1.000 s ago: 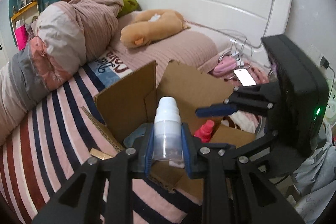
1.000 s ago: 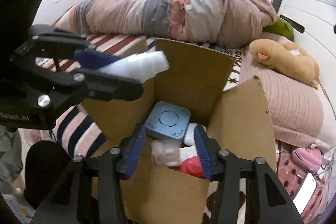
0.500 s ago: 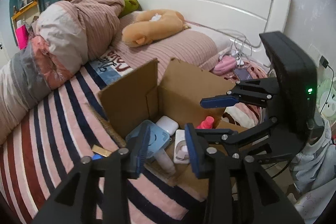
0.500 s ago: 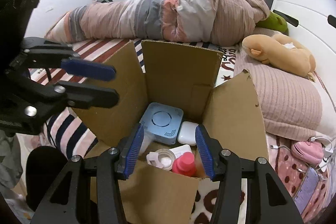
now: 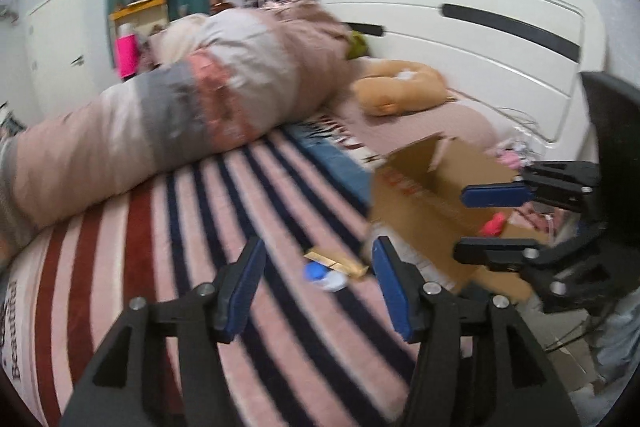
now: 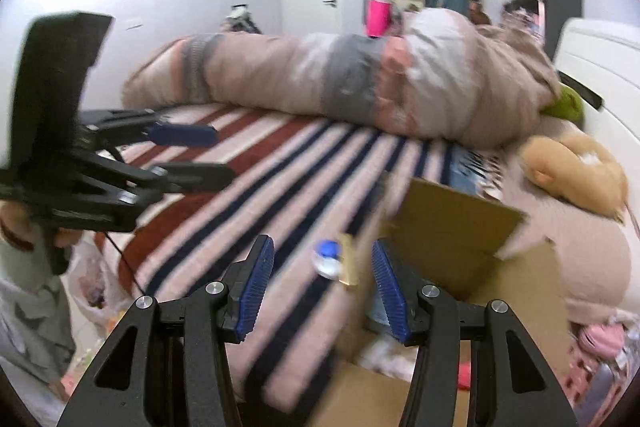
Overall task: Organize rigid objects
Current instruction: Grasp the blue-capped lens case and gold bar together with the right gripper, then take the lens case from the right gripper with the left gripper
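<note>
Two small things are left on the striped blanket [image 5: 168, 227], just beside the near corner of the cardboard box [image 5: 424, 187]: a white and blue cap [image 5: 324, 277] and a flat gold packet [image 5: 338, 262] touching it. Your left gripper [image 5: 316, 287] has just been opening; its jaws stand apart with nothing between them, and the cap lies straight ahead. Your right gripper [image 6: 322, 285] is also released and empty, pointing at the same pair. Blur makes it hard to judge, but the packet's long side seems to run across your left jaws, toward the box.
</note>
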Motion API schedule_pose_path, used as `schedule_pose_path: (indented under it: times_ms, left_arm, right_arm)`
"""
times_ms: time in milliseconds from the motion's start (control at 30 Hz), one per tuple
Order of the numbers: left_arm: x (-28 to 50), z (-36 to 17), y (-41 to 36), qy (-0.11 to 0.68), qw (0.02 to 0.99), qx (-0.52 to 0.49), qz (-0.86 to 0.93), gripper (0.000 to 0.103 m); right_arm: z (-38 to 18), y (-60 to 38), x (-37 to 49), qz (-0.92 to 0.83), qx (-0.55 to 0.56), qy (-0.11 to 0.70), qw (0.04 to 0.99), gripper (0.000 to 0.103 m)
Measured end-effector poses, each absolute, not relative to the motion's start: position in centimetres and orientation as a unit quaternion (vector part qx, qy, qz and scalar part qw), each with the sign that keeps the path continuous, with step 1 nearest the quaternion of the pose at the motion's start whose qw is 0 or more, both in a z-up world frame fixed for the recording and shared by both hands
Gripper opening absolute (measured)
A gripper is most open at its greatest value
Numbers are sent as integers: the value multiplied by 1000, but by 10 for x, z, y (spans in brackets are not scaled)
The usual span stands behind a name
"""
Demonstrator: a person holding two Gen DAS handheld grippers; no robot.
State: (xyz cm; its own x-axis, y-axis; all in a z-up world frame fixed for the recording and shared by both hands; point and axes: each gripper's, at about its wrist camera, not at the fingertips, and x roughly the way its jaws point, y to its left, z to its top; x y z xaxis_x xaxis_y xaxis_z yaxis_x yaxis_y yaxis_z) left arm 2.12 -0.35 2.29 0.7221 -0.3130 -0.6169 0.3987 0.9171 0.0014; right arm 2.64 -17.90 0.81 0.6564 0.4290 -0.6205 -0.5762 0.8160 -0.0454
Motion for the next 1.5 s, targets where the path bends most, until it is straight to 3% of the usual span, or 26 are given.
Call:
schedule_pose_path:
  times_ms: [300, 400, 633, 833, 967, 1267, 1367, 1500]
  left_arm:
    - [32, -39, 65, 350, 924, 45, -150, 54]
    - [38, -58, 71, 358, 920, 29, -154, 59]
    - [53, -92, 74, 374, 911, 13, -176, 59]
    - [60, -101, 73, 380, 907, 4, -178, 59]
    - [60, -101, 75, 382, 907, 0, -178, 59]
    - [58, -99, 76, 383, 907, -2, -175, 59]
    - [57, -100, 76, 386, 906, 1, -175, 59]
    - [58, -101, 76, 390, 904, 1, -175, 59]
  right_arm:
    - [-61, -82, 59, 281, -137, 391, 866, 47]
    - [-98, -72, 88, 230, -154, 416, 866, 48]
    - [-158, -77, 152, 120, -217, 428, 869, 48]
    - [-176, -73, 168, 111, -260, 435, 855, 62]
    - [-171, -80, 168, 122, -221, 450, 857, 55]
    - [-174, -76, 176, 127, -235, 466, 843, 58]
    - [-180, -83, 182, 137, -191, 493, 838, 50]
    - [-176, -87, 179, 165, -154, 512, 829, 48]
